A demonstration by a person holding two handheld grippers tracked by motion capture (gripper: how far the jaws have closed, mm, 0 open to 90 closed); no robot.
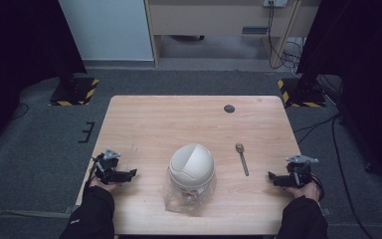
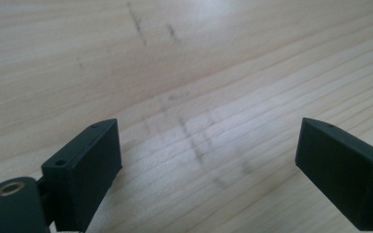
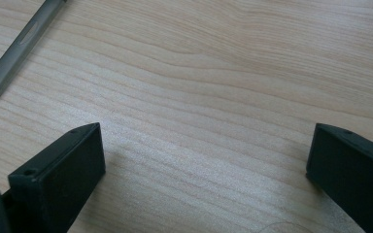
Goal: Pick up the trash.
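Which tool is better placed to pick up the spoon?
Right tool: open, near the spoon, whose handle shows in its own view. The domed container stands between spoon and left tool.

Table evenly lit, surroundings dark, close-ups soft.

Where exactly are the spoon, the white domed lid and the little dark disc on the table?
spoon (image 1: 241, 159), high view, middle of its handle.
white domed lid (image 1: 192, 166), high view, top of the dome.
dark disc (image 1: 229, 108), high view, its centre.
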